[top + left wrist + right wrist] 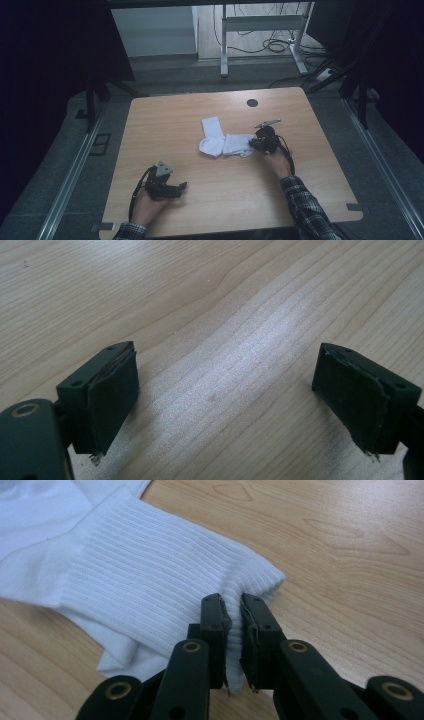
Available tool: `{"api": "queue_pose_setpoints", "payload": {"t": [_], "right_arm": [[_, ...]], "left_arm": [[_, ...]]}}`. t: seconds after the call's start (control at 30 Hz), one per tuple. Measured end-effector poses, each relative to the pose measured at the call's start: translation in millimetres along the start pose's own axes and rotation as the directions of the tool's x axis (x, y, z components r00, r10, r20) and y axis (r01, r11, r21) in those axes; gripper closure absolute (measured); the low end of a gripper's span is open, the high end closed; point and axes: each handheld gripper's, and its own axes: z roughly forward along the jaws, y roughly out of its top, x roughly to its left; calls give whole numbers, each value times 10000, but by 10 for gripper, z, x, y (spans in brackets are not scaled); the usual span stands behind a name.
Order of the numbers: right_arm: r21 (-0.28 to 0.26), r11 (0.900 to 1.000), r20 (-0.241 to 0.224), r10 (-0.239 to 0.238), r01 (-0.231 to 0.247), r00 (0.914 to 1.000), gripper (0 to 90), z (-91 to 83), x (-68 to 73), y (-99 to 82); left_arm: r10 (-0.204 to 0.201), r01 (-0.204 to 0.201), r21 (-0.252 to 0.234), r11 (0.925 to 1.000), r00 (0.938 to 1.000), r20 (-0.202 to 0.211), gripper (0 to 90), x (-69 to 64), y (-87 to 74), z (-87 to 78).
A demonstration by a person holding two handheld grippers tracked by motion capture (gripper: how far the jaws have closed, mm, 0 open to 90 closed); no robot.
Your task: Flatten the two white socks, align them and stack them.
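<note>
Dim grey flooring and dark curtains surround a pale wooden table (165, 130) seen from above, with the metal legs of another desk (260, 35) and loose cables on the floor beyond its far edge. Near the middle of the table lie white socks (222, 141): one sock (212, 135) bent in an L, and a second sock (239, 144) touching it on the side toward the right gripper. A small dark round hole (252, 103) sits in the tabletop beyond the socks, toward the far edge. A thin silvery object (267, 122), too small to identify, rests just beyond the right gripper, a little to the right of the socks. The right gripper (256, 144), held by a hand in a plaid sleeve (305, 210), is at the right end of the socks; in the right gripper view its jaws (235, 625) are pressed nearly together, pinching the ribbed cuff (165, 590) of the sock between the pads. The left gripper (184, 186) rests well apart from the socks, toward the near left part of the table, lying low over the wood and pointing right. In the left gripper view its jaws (225, 395) stand wide apart with bare wood grain between them, gripping nothing.
</note>
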Motion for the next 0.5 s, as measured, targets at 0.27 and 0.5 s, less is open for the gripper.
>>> {"api": "queue_pose_setpoints", "payload": {"t": [0.27, 0.5], "right_arm": [[-535, 9982, -333, -286, 268, 9990, 801, -302, 100, 149], [-1238, 9912, -713, -554, 463, 9959, 812, -588, 268, 347]], "left_arm": [[10, -10, 22, 10000, 10000, -11, 116, 0, 1, -1], [73, -73, 29, 10000, 10000, -24, 115, 3, 3, -1]]}}
